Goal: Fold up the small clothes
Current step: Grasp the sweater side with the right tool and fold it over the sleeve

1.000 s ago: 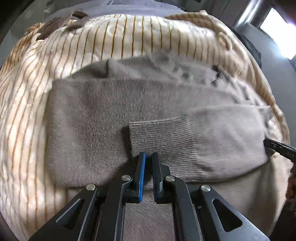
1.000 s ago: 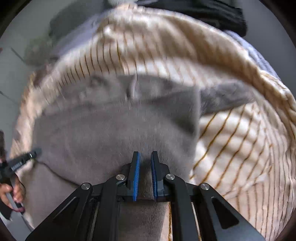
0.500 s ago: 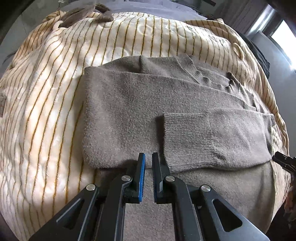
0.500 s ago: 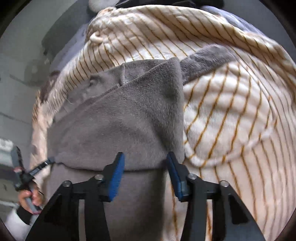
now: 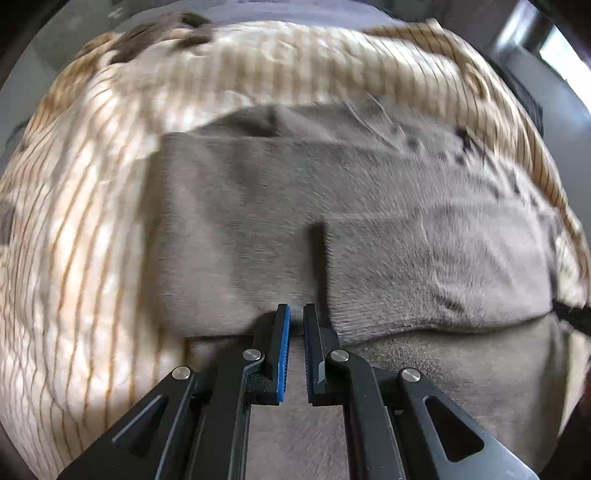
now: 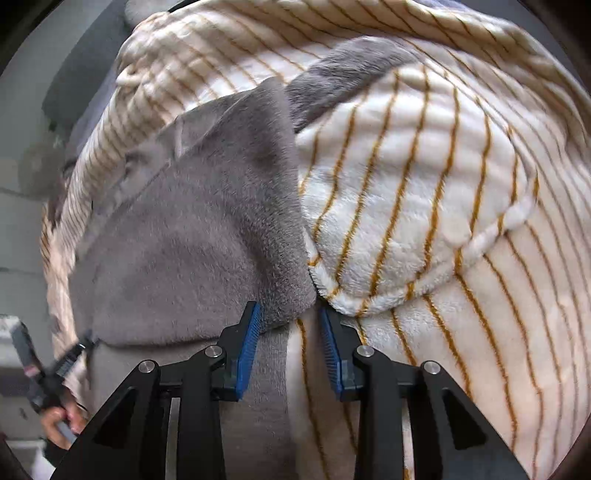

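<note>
A grey-brown sweater (image 5: pixel 258 221) lies folded on a cream blanket with orange stripes (image 5: pixel 74 240), one ribbed cuff laid across its front. My left gripper (image 5: pixel 297 314) is shut at the near fold edge, which seems pinched between its pads. The right wrist view shows that gripper's tip (image 6: pixel 79 350) at the sweater's left corner, where the fabric draws to a point. My right gripper (image 6: pixel 290 317) straddles the right corner of the sweater (image 6: pixel 207 240). Its jaws are closing with the folded corner between them, and the right pad stands apart from the fabric.
A puffed fold of the blanket (image 6: pixel 406 206) bulges just right of the right gripper. A person's hand (image 6: pixel 59 424) holds the left gripper's handle at lower left. Brown cloth (image 5: pixel 159 33) lies at the blanket's far edge. Grey floor surrounds the bed.
The right gripper went from shut to wide open, then narrowed, and shifted to the sweater's right corner while rolling. The left gripper stayed shut at the fold edge.
</note>
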Available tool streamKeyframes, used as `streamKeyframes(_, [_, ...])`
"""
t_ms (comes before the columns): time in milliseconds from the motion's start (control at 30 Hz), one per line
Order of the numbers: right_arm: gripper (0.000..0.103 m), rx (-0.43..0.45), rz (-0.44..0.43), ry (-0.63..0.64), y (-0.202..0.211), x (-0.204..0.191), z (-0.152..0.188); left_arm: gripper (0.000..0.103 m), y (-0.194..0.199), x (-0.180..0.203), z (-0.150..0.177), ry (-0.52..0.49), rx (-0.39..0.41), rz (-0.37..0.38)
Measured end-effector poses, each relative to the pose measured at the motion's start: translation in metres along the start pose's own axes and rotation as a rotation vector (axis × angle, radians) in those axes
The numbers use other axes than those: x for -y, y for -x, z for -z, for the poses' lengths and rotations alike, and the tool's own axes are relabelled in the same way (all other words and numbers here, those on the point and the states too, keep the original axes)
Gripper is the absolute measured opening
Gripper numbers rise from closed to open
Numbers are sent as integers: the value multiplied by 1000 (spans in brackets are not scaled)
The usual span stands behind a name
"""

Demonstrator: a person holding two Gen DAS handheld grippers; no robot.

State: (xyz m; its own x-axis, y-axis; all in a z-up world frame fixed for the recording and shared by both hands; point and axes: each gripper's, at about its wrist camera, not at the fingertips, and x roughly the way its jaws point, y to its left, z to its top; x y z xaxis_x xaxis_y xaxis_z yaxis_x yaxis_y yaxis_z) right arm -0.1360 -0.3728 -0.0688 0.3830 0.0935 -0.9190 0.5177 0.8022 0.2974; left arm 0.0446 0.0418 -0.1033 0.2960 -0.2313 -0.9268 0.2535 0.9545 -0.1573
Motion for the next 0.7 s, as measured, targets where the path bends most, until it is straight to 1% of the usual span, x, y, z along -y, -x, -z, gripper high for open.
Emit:
streamKeyframes(33, [35, 0, 2, 5, 1, -1, 1, 8, 7, -10, -1, 31, 17, -2])
streamKeyframes(100, [35, 1, -10, -2, -1, 2, 2, 8, 14, -28, -2, 80, 27, -15])
streamKeyframes(133, [35, 1, -16, -8, -1, 4, 2, 12, 15, -37, -2, 101, 23, -20])
streamKeyframes(167, [35, 2, -21, -13, -1, 5, 2, 24, 16, -48, -1, 128, 12, -30])
streamKeyframes(200, [35, 2, -23, -16, -1, 5, 2, 72, 17, -54, 1, 143, 10, -42])
streamKeyframes(233, [36, 3, -21, -15, -1, 6, 3, 101, 21, -59, 3, 161, 23, -65])
streamKeyframes(267, [37, 3, -21, -12, 0, 7, 3, 102, 26, -62, 4, 167, 59, -79])
streamKeyframes(367, [37, 2, -6, 2, 0, 5, 3, 102, 24, -66, 5, 160, 49, -68])
streamKeyframes(433, [37, 2, -4, 1, 0, 3, 3, 101, 14, -62, 0, 160, 38, -49])
streamKeyframes(467, [37, 2, -3, 2, 0, 3, 3, 99, 8, -60, -4, 158, 29, -34])
streamKeyframes(533, [37, 4, 8, 4, -2, -3, 0, 78, -2, -60, -9, 160, 15, -13])
streamKeyframes(567, [37, 8, 16, 8, 0, -4, 1, 73, -8, -61, -12, 165, 0, 1])
streamKeyframes(600, [37, 16, 34, 22, 3, -8, 3, 57, -14, -63, -14, 174, -13, 25])
streamKeyframes(633, [37, 20, 46, 34, 5, -11, 4, 34, -19, -66, -16, 184, -18, 51])
streamKeyframes(667, [37, 24, 55, 47, 8, -13, 5, 28, -21, -70, -18, 198, -18, 86])
streamKeyframes(700, [37, 27, 60, 58, 10, -15, 7, 11, -20, -73, -20, 211, -9, 108])
